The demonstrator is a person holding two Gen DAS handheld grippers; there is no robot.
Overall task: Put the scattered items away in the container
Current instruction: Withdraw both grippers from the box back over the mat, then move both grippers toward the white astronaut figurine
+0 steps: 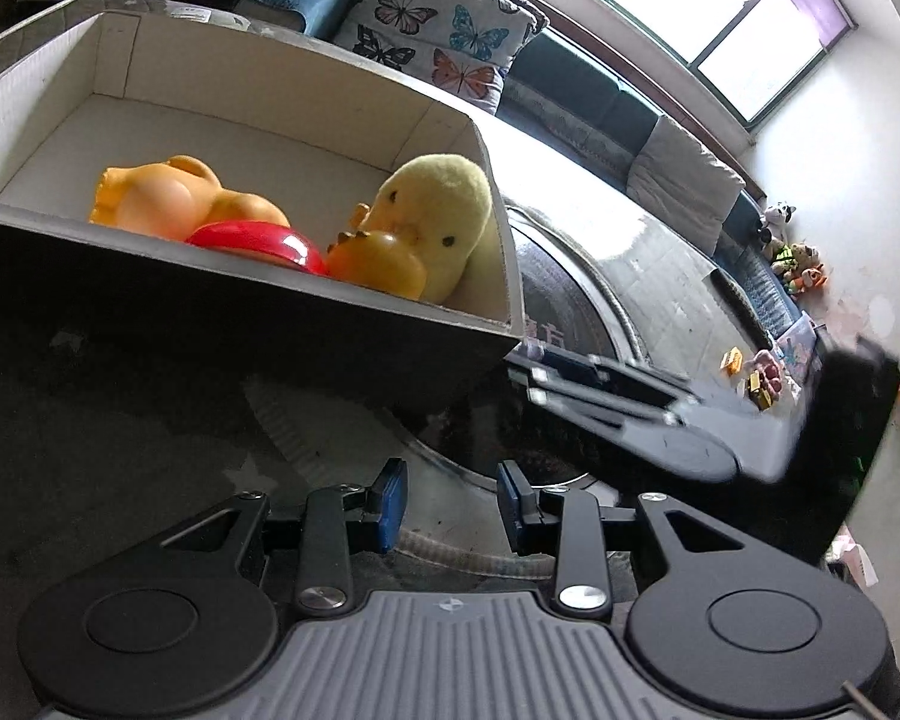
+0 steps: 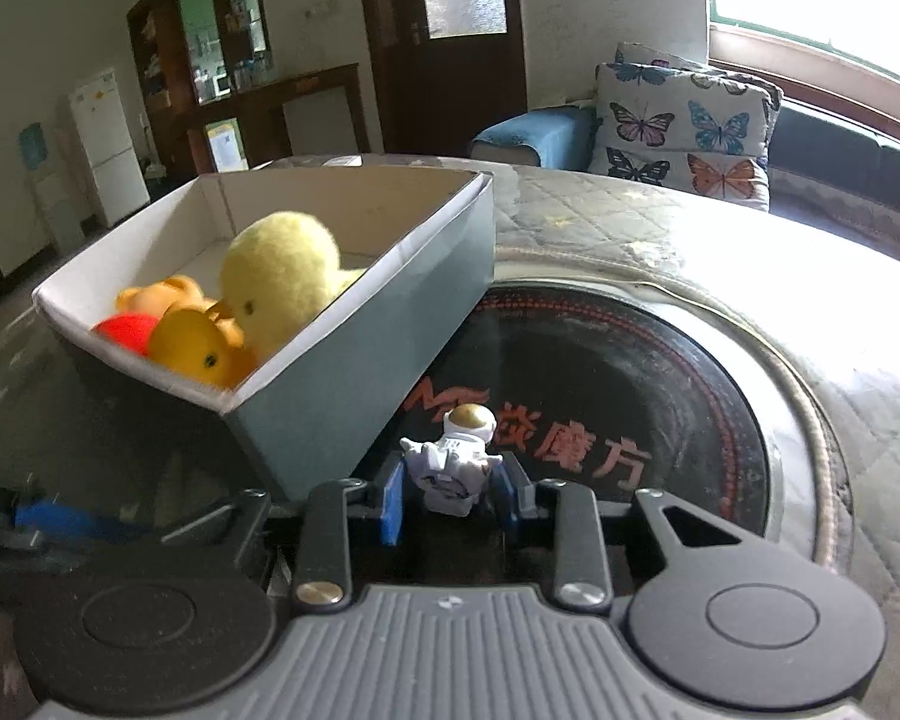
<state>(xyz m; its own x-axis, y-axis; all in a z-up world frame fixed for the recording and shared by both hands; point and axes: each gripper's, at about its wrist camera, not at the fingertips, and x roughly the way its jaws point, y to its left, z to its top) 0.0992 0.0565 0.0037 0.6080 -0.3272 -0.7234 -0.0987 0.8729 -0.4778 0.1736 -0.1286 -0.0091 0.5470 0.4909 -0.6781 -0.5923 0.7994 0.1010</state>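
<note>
A grey cardboard box (image 2: 354, 360) with a white inside stands on the table. In it lie a yellow plush chick (image 2: 282, 276), an orange rubber duck (image 2: 201, 348), another orange toy (image 2: 162, 294) and a red piece (image 2: 127, 327). Just right of the box's near corner, a small white astronaut figure (image 2: 453, 456) with a gold visor stands on the black disc, and my right gripper (image 2: 450, 495) is shut on it with both blue pads against its sides. My left gripper (image 1: 450, 504) is open and empty, below the box (image 1: 210, 330). The chick (image 1: 438, 210) and duck (image 1: 378, 264) show over the rim.
A round black disc with red lettering (image 2: 630, 390) is set into the quilted table cover (image 2: 630, 222). A butterfly cushion (image 2: 684, 120) and a sofa lie behind. Small toys (image 1: 756, 378) sit at the table's far end. The other gripper (image 1: 570, 378) appears blurred in the left wrist view.
</note>
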